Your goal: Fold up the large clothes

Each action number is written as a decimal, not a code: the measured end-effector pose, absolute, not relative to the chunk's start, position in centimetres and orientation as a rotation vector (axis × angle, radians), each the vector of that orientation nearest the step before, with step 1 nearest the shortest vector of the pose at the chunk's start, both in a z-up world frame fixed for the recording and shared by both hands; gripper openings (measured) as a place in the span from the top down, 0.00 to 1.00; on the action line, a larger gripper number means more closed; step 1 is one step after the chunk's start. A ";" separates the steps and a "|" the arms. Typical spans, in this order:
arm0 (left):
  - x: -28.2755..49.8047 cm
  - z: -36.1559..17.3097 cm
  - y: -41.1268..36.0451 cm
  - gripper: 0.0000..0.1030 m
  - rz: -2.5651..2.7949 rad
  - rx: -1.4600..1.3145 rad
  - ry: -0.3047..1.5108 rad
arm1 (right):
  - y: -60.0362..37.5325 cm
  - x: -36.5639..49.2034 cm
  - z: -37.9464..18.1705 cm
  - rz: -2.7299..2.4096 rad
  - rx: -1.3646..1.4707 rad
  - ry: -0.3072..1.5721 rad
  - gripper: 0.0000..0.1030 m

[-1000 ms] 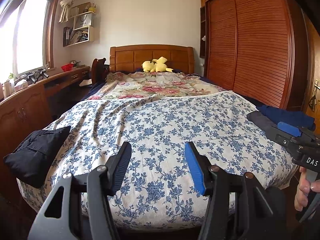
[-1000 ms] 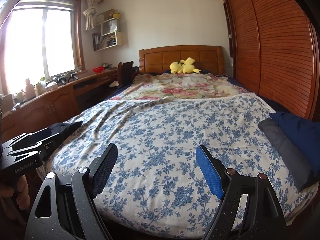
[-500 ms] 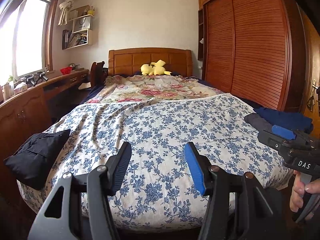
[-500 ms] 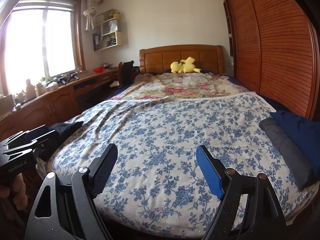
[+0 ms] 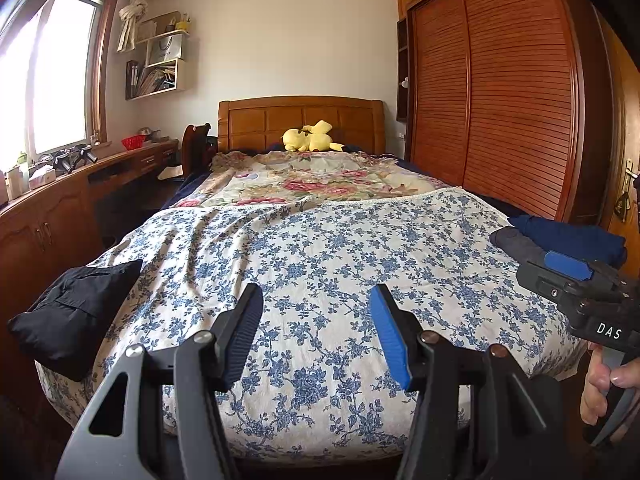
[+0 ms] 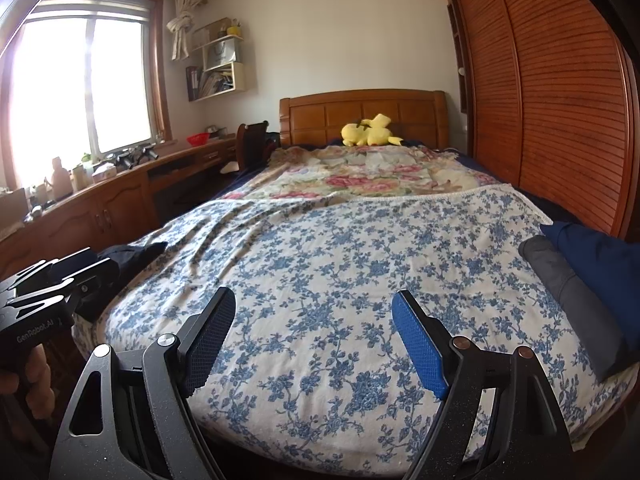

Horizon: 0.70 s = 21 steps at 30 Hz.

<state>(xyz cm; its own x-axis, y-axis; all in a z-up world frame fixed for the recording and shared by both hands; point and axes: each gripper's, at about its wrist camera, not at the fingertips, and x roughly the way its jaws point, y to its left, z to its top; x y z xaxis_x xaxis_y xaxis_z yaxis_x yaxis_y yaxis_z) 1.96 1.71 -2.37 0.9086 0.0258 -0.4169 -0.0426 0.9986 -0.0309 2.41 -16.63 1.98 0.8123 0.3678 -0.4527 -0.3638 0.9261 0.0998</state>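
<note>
- Bedroom: floral bedspread (image 5: pixel 320 264) covers the bed, centre frame.
- Left tool (image 5: pixel 316 332) and right tool (image 6: pixel 314 336): jaws wide, empty, now raised slightly.
- Black garment (image 5: pixel 72 316) lower left; navy (image 6: pixel 600 256) and grey (image 6: pixel 568 280) garments folded, right edge.

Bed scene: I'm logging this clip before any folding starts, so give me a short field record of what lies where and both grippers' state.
surface: bed with blue floral sheet
near left corner: black garment, bunched
right edge: grey garment beside navy garment, both folded
headboard end: yellow plush toy
left gripper: open, empty, above the foot of the bed
right gripper: open, empty
folding: not begun
</note>
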 end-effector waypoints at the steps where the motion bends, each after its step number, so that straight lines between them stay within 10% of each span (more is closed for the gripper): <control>1: 2.0 -2.4 1.7 0.47 0.035 -0.040 0.428 | -16.6 2.4 2.0 0.391 0.009 0.485 0.20; 21: 1.5 -1.9 1.4 0.47 0.033 -0.039 0.411 | -16.6 2.4 2.0 0.394 0.010 0.482 0.20</control>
<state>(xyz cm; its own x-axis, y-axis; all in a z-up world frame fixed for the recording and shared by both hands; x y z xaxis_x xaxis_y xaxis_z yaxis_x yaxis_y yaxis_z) 1.46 1.41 -1.91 0.9161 0.0243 -0.4002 -0.0401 0.9987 -0.0312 2.39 -16.60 2.03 0.8123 0.3713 -0.4498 -0.3668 0.9248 0.1011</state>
